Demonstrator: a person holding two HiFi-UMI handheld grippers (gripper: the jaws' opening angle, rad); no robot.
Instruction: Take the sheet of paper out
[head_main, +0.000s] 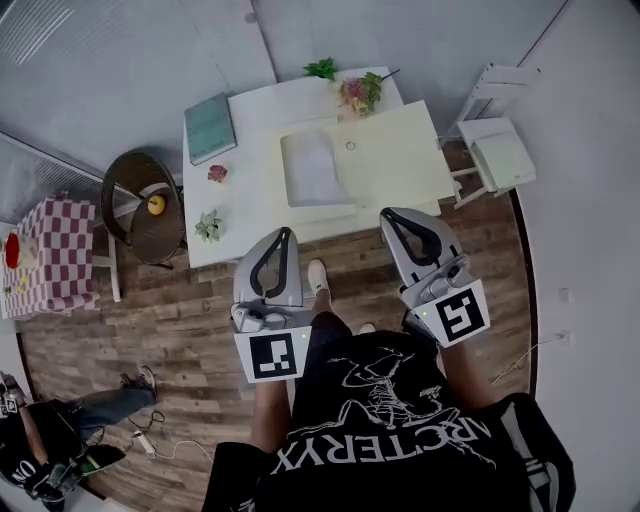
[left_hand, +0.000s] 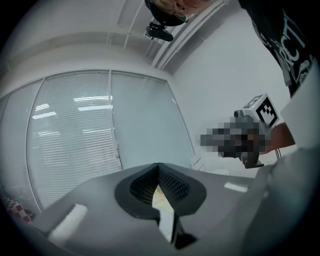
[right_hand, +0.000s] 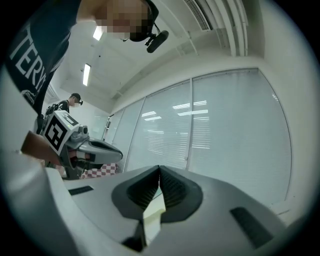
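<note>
In the head view a pale grey sheet (head_main: 313, 168) lies flat on a cream board (head_main: 400, 165) on the white table (head_main: 250, 215). Both grippers are held at waist height, short of the table's near edge. My left gripper (head_main: 285, 234) points at the table's front edge, its jaws closed tip to tip on nothing. My right gripper (head_main: 389, 214) reaches just to the board's near edge, also shut and empty. The left gripper view shows my left gripper (left_hand: 159, 165) closed against window blinds. In the right gripper view my right gripper (right_hand: 160, 168) is closed too. Neither gripper view shows the sheet.
A teal book (head_main: 210, 127), small plants (head_main: 209, 227) and flowers (head_main: 357, 92) sit on the table. A white chair (head_main: 499, 148) stands at the right and a round wicker chair (head_main: 140, 205) at the left. Another person (head_main: 60, 440) sits on the floor at lower left.
</note>
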